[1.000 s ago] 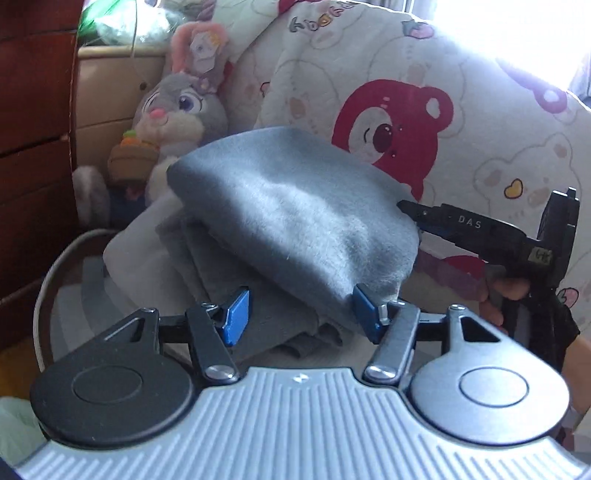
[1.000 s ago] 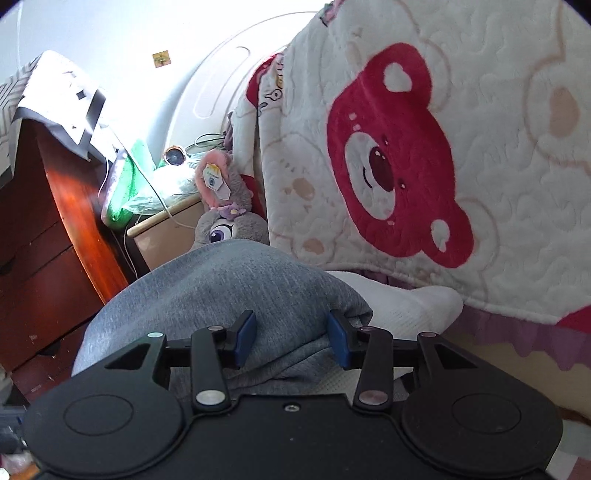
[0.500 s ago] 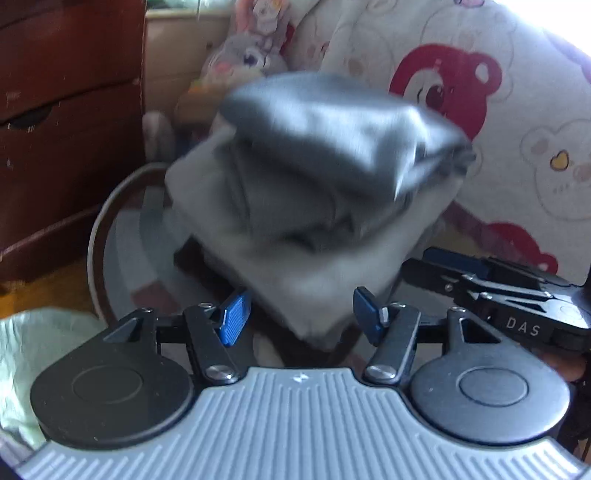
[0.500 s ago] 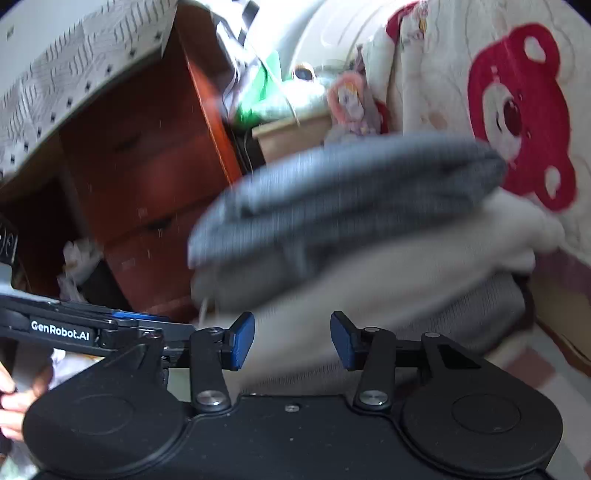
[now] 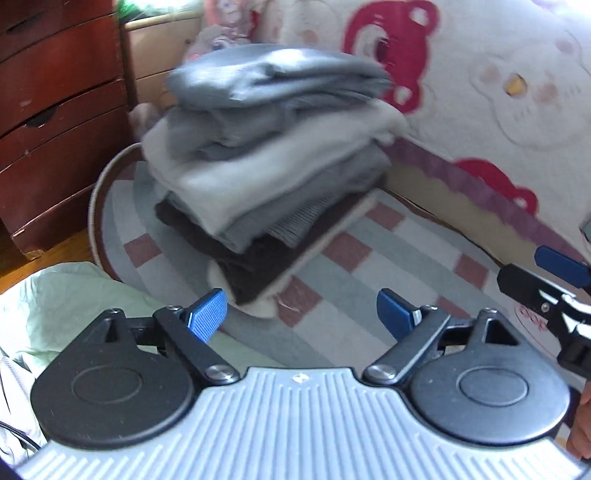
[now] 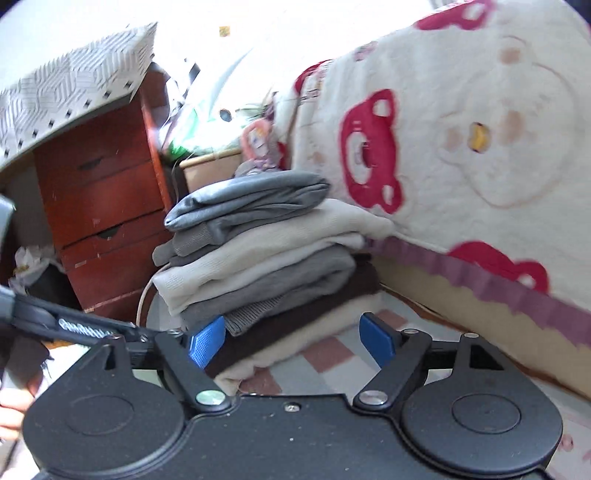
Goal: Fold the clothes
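A stack of folded clothes [image 5: 273,184] stands on a striped, checked mat [image 5: 332,295]. A grey folded garment [image 5: 273,79] lies on top, with cream, grey and dark brown layers under it. The stack also shows in the right wrist view [image 6: 266,258], with the grey garment [image 6: 251,199] on top. My left gripper [image 5: 301,314] is open and empty, a short way back from the stack. My right gripper [image 6: 291,339] is open and empty, close to the stack's bottom edge. It also shows at the right edge of the left wrist view [image 5: 546,273].
A red-brown wooden dresser [image 5: 55,110] stands to the left. A cream blanket with red bears [image 5: 480,92] hangs behind and to the right. A plush rabbit [image 5: 225,22] sits behind the stack. A pale green cloth [image 5: 74,302] lies at the lower left.
Both grippers have let go of the grey garment and pulled back from the stack. The grey garment now rests on top of the pile. The jaws of both have opened wider.
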